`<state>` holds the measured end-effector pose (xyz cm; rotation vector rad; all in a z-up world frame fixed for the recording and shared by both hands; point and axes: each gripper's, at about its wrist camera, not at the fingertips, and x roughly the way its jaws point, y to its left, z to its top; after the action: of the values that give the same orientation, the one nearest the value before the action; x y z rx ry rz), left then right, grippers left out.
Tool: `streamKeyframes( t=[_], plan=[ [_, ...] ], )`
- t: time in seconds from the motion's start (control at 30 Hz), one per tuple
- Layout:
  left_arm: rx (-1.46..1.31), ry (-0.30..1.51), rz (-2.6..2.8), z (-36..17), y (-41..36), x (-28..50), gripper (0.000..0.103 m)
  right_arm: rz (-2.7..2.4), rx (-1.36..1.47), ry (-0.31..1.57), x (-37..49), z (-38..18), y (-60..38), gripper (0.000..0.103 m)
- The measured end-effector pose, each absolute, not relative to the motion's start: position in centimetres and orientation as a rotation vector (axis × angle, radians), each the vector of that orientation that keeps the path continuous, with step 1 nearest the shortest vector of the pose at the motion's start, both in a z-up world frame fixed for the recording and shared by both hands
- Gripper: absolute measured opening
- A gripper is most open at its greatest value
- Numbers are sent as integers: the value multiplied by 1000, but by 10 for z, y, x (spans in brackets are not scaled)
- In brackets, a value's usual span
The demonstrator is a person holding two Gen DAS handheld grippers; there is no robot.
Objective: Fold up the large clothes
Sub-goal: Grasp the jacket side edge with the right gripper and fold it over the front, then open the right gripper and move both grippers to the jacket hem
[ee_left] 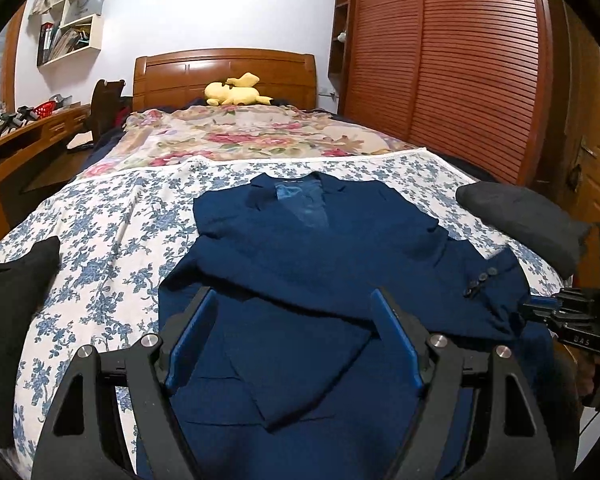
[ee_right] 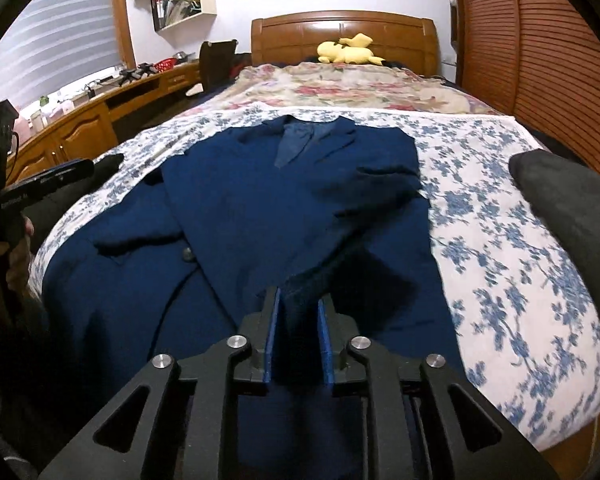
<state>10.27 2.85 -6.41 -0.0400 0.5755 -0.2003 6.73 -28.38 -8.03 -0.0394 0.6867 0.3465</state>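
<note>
Filling most of both views, a bed (ee_left: 100, 216) with a wooden headboard (ee_left: 224, 76) carries a blue-and-white floral sheet (ee_right: 480, 208) across its near part and a pink flowered cover (ee_left: 252, 140) farther back. To the right of the bed stands a wardrobe with slatted wooden doors (ee_left: 460, 64), and to the left runs a wooden desk (ee_right: 80, 128) under white wall shelves (ee_left: 76, 28). The navy jacket (ee_left: 320, 248) lies flat on the floral sheet with its collar toward the headboard, its lighter blue lining showing at the neck, and one sleeve folded across the body so that the buttoned cuff (ee_left: 484, 276) rests near the right edge. A yellow plush toy (ee_right: 350, 52) sits against the headboard, well apart from the jacket. The left gripper (ee_left: 296, 344) hovers over the lower part of the jacket with its blue-lined fingers spread wide and only the flat cloth below showing between them. The right gripper (ee_right: 300, 332) points down at the jacket's near right side with its fingers set narrowly apart; a raised fold of navy cloth stands in the gap, and whether the pads press on it I cannot tell.
</note>
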Motion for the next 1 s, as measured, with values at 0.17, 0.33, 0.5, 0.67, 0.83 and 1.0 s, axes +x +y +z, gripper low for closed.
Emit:
streamKeyframes(
  t=[0.17,0.33,0.5,0.67,0.83,1.0],
  plan=[
    [-37,582,-202,-65,26,104,79,301,-72,653,56,-66,-290,34],
    [-26,582,-207,-66,21,103,79,290,-84,639,59,-63,-295,36],
    [-11,583,-209,-67,18,103,79,306,-90,701,73,-85,-291,36],
    [-13,580,-208,-66,18,103,79,304,-120,793,89,-115,-283,36],
    [7,566,-190,-64,23,98,79,306,-130,766,84,-116,-278,40],
    [-18,579,-180,-64,45,81,79,317,-87,756,76,-110,-291,46]
  ],
)
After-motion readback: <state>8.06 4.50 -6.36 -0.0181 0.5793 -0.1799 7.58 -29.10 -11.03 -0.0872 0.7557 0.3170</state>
